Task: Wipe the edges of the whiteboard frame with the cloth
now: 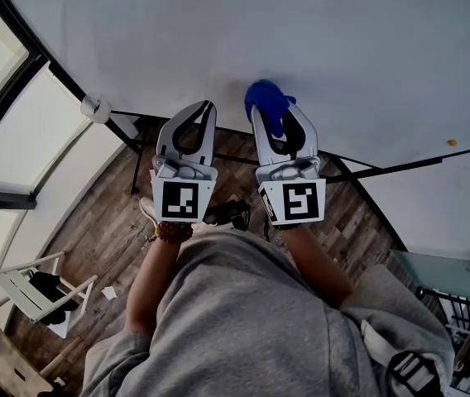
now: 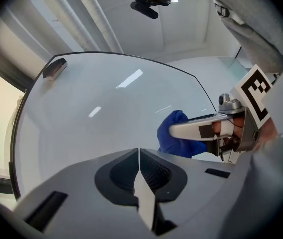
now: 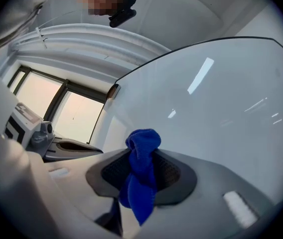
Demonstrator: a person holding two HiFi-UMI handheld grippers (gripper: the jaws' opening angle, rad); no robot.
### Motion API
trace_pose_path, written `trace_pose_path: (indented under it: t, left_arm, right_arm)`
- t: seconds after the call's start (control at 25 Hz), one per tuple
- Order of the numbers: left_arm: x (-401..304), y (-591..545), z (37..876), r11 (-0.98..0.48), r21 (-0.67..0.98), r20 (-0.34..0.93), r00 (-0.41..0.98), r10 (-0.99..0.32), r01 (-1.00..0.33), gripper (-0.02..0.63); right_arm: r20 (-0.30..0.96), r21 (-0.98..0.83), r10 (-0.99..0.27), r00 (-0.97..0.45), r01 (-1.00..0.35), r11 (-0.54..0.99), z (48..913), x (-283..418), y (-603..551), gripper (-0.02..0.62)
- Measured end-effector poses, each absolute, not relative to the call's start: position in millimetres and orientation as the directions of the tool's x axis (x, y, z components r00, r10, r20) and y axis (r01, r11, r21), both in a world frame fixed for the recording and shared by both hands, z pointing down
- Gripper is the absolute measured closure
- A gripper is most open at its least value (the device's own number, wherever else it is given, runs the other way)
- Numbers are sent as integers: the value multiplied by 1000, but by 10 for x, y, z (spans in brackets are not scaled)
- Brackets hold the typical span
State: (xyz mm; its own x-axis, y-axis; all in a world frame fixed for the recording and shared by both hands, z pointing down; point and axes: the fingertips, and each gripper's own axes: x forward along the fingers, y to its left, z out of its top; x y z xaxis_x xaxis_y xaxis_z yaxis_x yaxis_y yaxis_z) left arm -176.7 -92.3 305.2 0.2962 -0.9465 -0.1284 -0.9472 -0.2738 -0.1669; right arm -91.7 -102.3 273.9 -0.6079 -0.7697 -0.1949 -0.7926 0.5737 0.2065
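1. The right gripper's (image 3: 142, 157) fingers pinch a blue cloth (image 3: 141, 148). A bunched end stands up past the tips and the rest hangs down between the pads.
2. The left gripper's (image 2: 139, 154) fingers are pressed together with nothing between them.
3. In the head view the two grippers sit side by side, left gripper (image 1: 207, 107) near right gripper (image 1: 275, 112), both aimed at the whiteboard (image 1: 318, 31).
4. The cloth (image 1: 266, 99) is bunched at the right gripper's tips, low on the board's white face, close above the lower frame (image 1: 400, 169). Whether it touches the board cannot be told.
5. From the left gripper view the cloth (image 2: 174, 133) shows beside the right gripper (image 2: 194, 130), against the board's face, inside the thin dark frame (image 2: 106, 53).
6. A small dark piece (image 2: 54, 67) sits at the board's upper corner on the frame.
7. A small orange dot (image 1: 452, 142) lies on the board near its lower edge.
8. Below are a wood floor (image 1: 94, 222) and a white folding rack (image 1: 36, 292).
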Motion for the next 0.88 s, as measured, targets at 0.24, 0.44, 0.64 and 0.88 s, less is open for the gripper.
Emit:
trace_pose_path:
  t: [0.24, 0.44, 0.64, 0.88]
  left_arm:
    - [-1654, -870, 3164, -271, -166, -113, 291, -950, -948, 591]
    - [-1618, -819, 3190, -263, -186, -121, 288, -950, -947, 591]
    - [-1557, -721, 3254, -263, -174, -113, 285, -952, -949, 591]
    - [-1572, -568, 3324, -261, -166, -104, 280, -954, -951, 591]
  right_arm:
    - [-144, 204, -794, -590, -803, 560, 2941, -834, -921, 457]
    - [-137, 206, -809, -572, -815, 541, 3013, -807, -818, 457]
    - [-121, 187, -818, -562, -823, 537, 3094, -759, -746, 457]
    - [-81, 163, -831, -551, -830, 534, 3277, -737, -659, 457]
